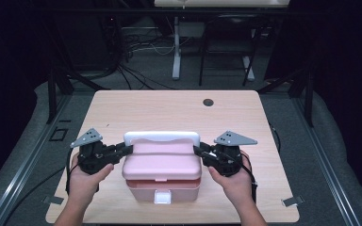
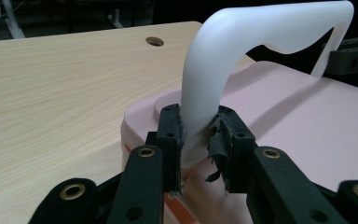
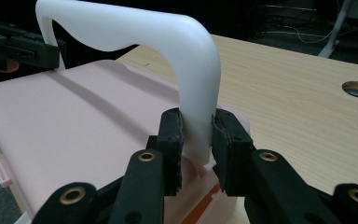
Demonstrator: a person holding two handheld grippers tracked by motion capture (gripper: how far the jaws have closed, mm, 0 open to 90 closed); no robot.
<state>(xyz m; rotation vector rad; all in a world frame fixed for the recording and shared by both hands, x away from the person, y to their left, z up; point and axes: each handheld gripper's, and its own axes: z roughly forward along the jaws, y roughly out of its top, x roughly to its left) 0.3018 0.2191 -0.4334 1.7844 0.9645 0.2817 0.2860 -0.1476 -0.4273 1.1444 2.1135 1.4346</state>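
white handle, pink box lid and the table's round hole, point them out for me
white handle (image 2: 270, 25), left gripper view, on its top bar
pink box lid (image 3: 74, 126), right gripper view, on its flat top
round hole (image 1: 208, 102), high view, at its middle

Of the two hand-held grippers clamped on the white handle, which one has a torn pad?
The left hand-held gripper: in its own view, shredded black pad material hangs beside the white handle. The right hand-held gripper has pads that look whole on the same handle of the pink box.

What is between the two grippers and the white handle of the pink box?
Nothing visible. The left gripper and right gripper each already clamp one end of the white handle of the pink box.
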